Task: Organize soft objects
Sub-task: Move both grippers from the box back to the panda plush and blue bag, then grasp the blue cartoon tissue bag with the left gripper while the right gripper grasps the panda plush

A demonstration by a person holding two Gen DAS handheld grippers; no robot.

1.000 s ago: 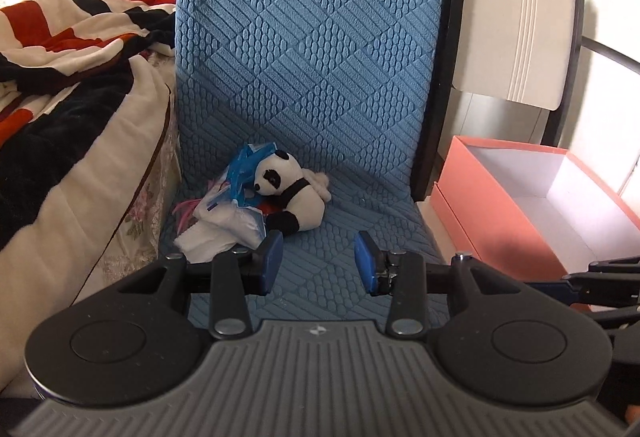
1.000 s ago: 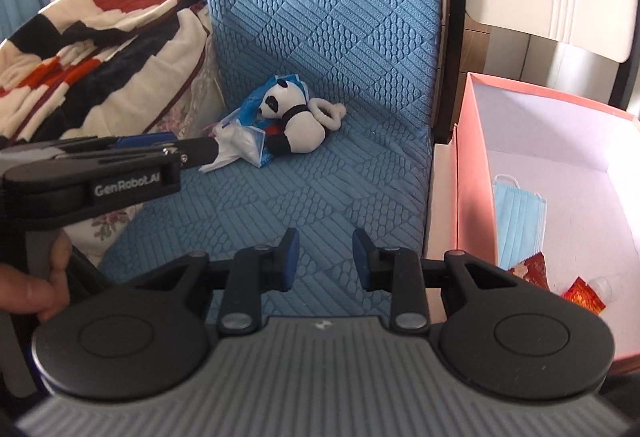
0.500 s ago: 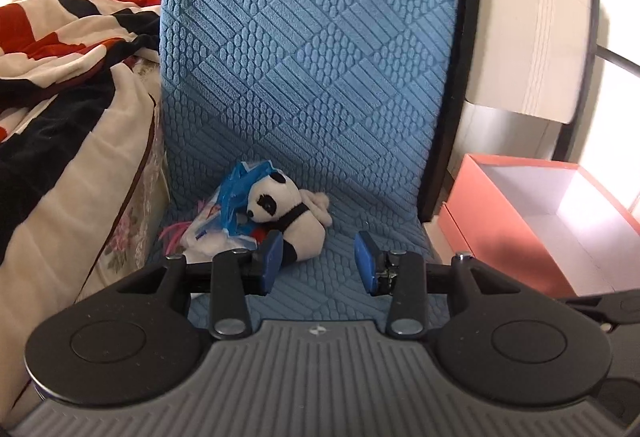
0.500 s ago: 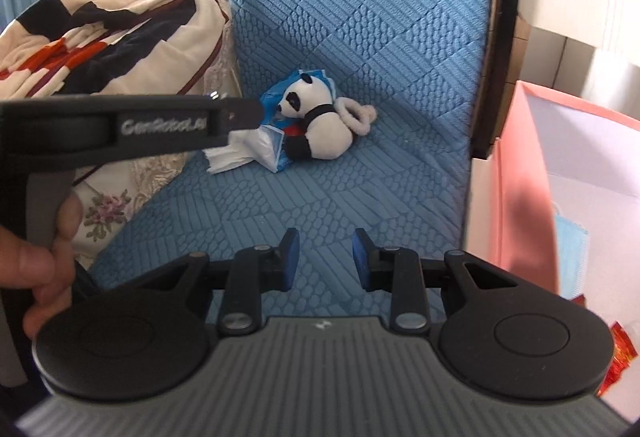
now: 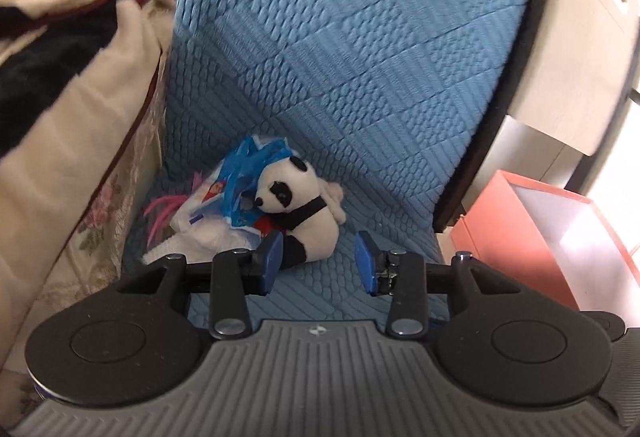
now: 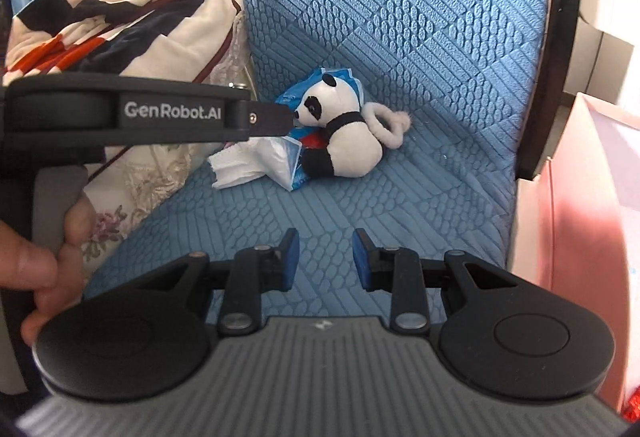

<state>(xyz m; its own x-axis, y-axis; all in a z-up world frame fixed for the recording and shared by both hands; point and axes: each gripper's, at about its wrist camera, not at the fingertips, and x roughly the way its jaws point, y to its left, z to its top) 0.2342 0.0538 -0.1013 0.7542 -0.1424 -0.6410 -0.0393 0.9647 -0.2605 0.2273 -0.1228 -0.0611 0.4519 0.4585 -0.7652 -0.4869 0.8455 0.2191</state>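
Your left gripper point(image 5: 318, 263) sits just short of the panda point(image 5: 298, 207), fingers spread and empty; right gripper point(image 6: 323, 259) likewise spread, empty.

Black left gripper point(image 6: 288, 117) — white "GenRobot.AI" lettering, blue pads point(image 5: 270, 261), ribbed grey housing.

Blue cushion point(image 5: 360, 85) under panda point(image 5: 304, 213), tissues point(image 6: 244, 165)

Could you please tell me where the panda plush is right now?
In both wrist views the panda plush lies on the blue chair seat, leaning against the tissue packets on its left.
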